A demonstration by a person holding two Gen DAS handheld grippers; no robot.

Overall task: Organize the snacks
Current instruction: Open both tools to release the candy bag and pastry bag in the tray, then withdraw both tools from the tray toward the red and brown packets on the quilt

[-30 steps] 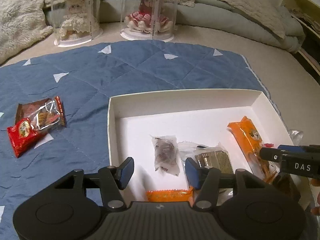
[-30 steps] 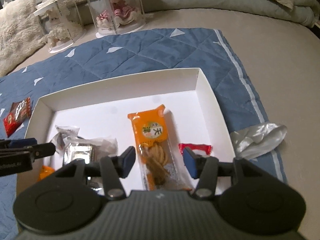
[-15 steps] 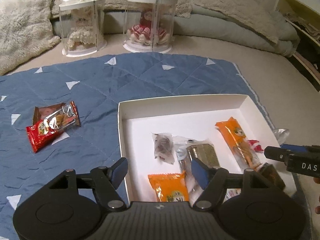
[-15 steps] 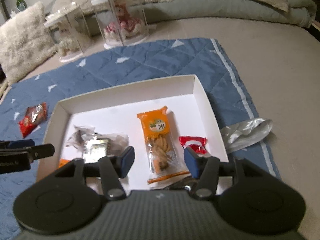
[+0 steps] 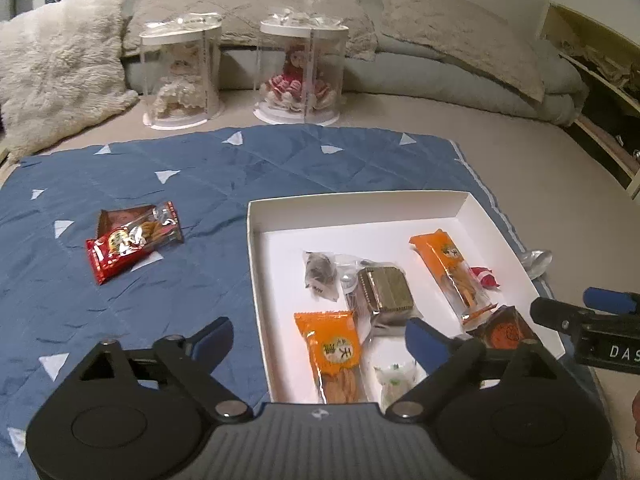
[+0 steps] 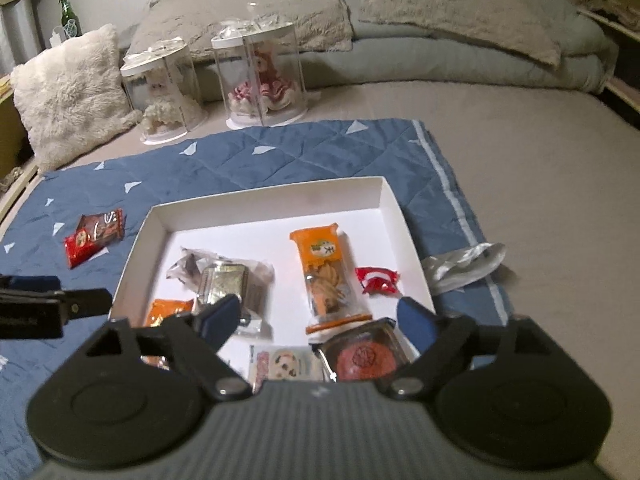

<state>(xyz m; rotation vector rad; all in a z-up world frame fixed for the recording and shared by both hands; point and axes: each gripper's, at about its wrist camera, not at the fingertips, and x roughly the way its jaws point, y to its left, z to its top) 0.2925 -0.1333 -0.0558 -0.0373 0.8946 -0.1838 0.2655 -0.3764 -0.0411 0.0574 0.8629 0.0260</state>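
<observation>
A white box (image 5: 256, 264) is set on a blue quilt (image 5: 160, 288) spread over a bed (image 6: 540, 152). Inside it are seen 2 orange packs (image 5: 334, 354) (image 5: 450, 268), a foil pack (image 5: 386, 290), a dark sweet in clear wrap (image 5: 318, 274), a small red sweet (image 5: 486, 278), a red round cake in a clear case (image 6: 366, 358) and a pale pack (image 5: 394, 380) at the near edge. 2 red snack packs (image 5: 132, 238) are left on the quilt, well apart from the box, to its left. A crumpled clear wrapper (image 6: 464, 266) lies just beside the box's right wall.

The left hand-held gripper (image 5: 320, 336) is held above the box's near left corner, its jaws opening with nothing between them. The right hand-held gripper (image 6: 316, 322) is held over the near right part of the box, jaws likewise opening and empty; the cake case is partly hidden behind it.

Behind the quilt, 2 clear doll cases (image 5: 182, 76) (image 5: 302, 68) are stood side by side, with pillows (image 5: 56, 64) beyond and a green bottle (image 6: 68, 18) far left.
</observation>
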